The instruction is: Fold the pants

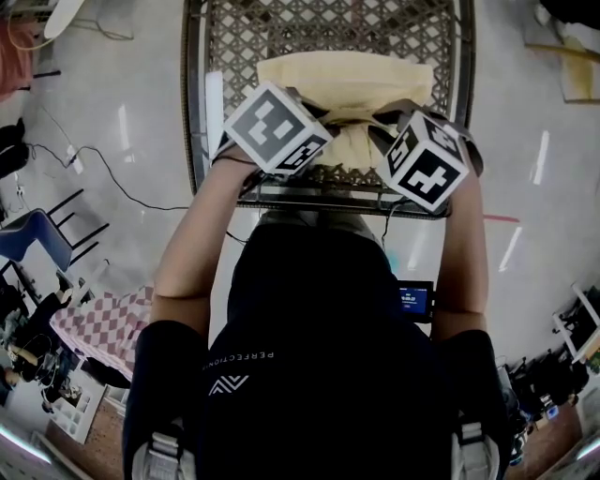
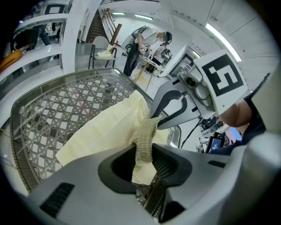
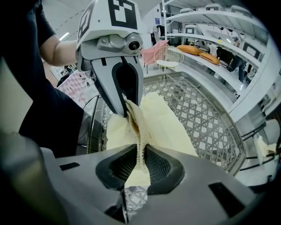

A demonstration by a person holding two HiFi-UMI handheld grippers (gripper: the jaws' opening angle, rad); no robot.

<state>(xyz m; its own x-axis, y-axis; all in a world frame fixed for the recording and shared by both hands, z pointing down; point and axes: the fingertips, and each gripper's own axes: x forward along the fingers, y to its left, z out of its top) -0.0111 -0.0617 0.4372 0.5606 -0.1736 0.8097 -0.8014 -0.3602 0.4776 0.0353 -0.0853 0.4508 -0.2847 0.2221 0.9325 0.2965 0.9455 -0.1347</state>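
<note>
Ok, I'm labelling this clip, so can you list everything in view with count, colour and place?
pants: one, pale yellow, spread on the table, waistband at its near edge
table: one, grey metal lattice top, before the person
checked cloth: one, pink and white, lower left of the head view
chair: one, blue, left edge of the head view
cable: one, black, on the floor left of the table
small screen: one, lit blue, at the person's right side
person: one, dark shirt, at the table's near edge
left gripper: one, grey, fingers shut on the waistband
right gripper: one, grey, fingers shut on the waistband
</note>
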